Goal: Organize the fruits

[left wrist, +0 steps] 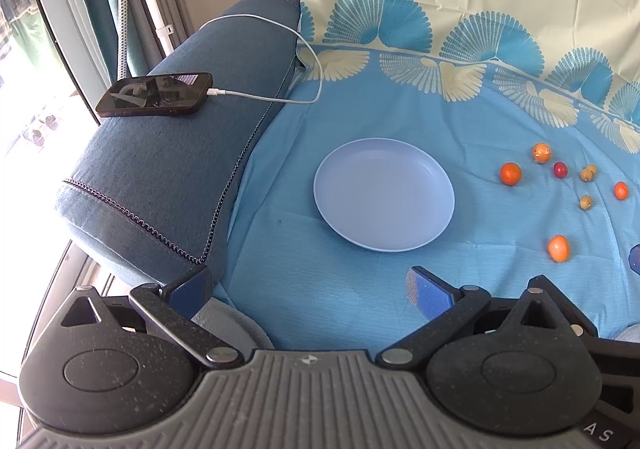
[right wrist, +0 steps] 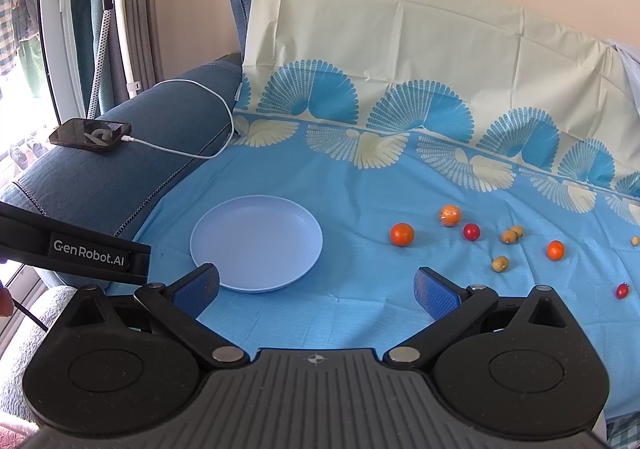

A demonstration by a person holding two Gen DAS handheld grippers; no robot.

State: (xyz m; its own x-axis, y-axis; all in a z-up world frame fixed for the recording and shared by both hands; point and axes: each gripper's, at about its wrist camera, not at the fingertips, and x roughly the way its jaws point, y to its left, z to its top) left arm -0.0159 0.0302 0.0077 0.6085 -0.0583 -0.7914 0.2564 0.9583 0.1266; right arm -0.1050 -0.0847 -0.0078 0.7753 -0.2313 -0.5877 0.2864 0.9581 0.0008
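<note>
While I am holding both tools above the blue patterned cloth (right wrist: 320,177) spread over the sofa, the left hand-held gripper (left wrist: 316,293) is standing wide, with nothing between its blue-padded fingers (left wrist: 428,295). I am keeping the right hand-held gripper (right wrist: 318,289) just as wide and just as bare.

Ahead of the left hand-held gripper, the round pale lavender plastic plate (left wrist: 384,193) is lying flat on the cloth with nothing in it; from the right hand-held gripper it is sitting ahead and to the left, its near rim just beyond the left finger.

Right of the plate, the small fruits are lying loose on the cloth, apart from the dish: a round orange citrus fruit (right wrist: 401,234) closest to it, a wrapped-looking orange one (right wrist: 450,215) behind, a red cherry tomato (right wrist: 471,231), a touching pair of tan fruits (right wrist: 512,235), a single tan one (right wrist: 500,263), another orange one (right wrist: 555,250) and a second red tomato (right wrist: 622,290) far right.

To the left, a dark smartphone (left wrist: 154,94) is resting on the blue sofa armrest (left wrist: 160,169), plugged into a white charging cable (left wrist: 280,99).
</note>
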